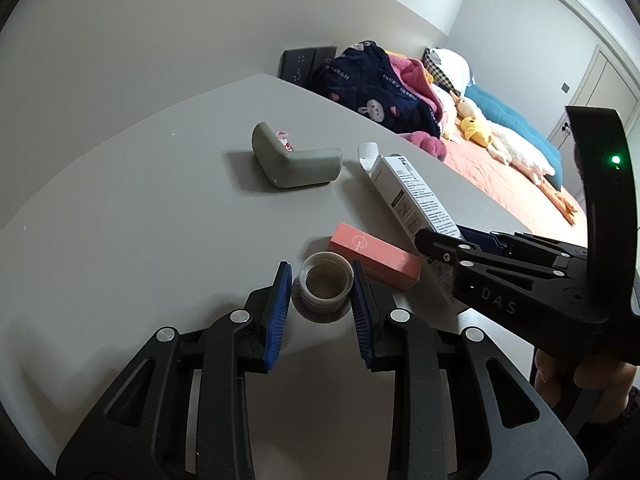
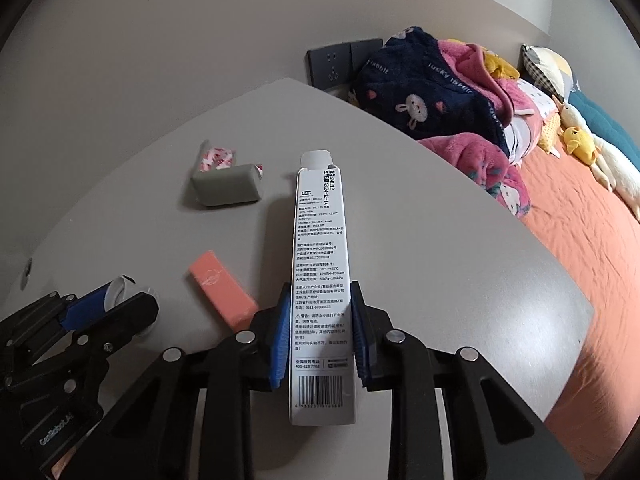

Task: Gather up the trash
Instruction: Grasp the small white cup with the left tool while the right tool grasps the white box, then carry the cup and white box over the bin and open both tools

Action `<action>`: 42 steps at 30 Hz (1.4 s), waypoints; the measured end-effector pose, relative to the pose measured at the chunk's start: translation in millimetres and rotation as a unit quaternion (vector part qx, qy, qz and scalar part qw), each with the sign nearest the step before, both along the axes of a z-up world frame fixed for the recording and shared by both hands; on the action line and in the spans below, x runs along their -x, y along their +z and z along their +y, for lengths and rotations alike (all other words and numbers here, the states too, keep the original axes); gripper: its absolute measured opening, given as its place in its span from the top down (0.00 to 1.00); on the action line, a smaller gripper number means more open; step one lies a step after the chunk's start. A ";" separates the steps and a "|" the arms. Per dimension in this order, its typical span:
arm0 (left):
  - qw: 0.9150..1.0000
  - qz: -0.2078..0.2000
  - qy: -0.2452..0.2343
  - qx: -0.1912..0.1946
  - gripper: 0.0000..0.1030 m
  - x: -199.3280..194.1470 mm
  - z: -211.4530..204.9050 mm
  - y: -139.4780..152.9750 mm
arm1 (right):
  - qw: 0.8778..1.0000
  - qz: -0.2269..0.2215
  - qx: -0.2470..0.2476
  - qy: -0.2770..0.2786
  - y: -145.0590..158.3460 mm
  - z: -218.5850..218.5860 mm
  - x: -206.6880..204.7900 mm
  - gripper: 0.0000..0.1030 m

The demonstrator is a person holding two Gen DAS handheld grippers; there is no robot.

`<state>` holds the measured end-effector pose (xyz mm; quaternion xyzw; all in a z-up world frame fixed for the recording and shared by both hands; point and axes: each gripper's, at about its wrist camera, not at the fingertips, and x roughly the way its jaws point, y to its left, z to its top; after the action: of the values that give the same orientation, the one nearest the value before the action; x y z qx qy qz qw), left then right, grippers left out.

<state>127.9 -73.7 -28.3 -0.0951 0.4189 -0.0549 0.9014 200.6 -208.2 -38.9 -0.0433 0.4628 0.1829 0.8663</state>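
My left gripper (image 1: 320, 276) is open, its blue pads on either side of a small white round lid (image 1: 326, 286) on the grey table (image 1: 140, 220); whether they touch it I cannot tell. My right gripper (image 2: 319, 300) is shut on a long white printed carton (image 2: 320, 264), which also shows in the left wrist view (image 1: 412, 200). A pink box (image 1: 374, 256) lies between the two grippers and also shows in the right wrist view (image 2: 222, 288). The left gripper (image 2: 116, 304) shows at the lower left of the right wrist view.
A grey L-shaped foam corner guard (image 1: 294, 160) lies further back on the table, with a small red and white wrapper (image 2: 216, 158) behind it. A bed with an orange sheet (image 2: 580, 220), blankets and plush ducks lies right of the table. Wall sockets (image 2: 340, 64) are behind.
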 end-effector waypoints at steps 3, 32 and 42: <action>1.000 -0.006 -0.001 0.000 0.72 7.3 -1.0 7.3 | 1.000 -0.009 -0.010 -0.002 11.4 -3.0 11.1 0.73; 0.997 -0.044 -0.058 0.005 0.72 111.4 -68.1 58.4 | 0.995 -0.068 -0.058 -0.051 90.1 -74.4 159.6 0.73; 0.995 -0.051 -0.086 0.012 0.72 139.5 -94.2 65.9 | 0.992 -0.079 -0.063 -0.080 99.2 -108.7 203.4 0.73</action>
<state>-11.5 -167.9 37.6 -0.0663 0.3782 -0.1420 0.9124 -2.7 -316.9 60.3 0.0337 0.3825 0.1380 0.9130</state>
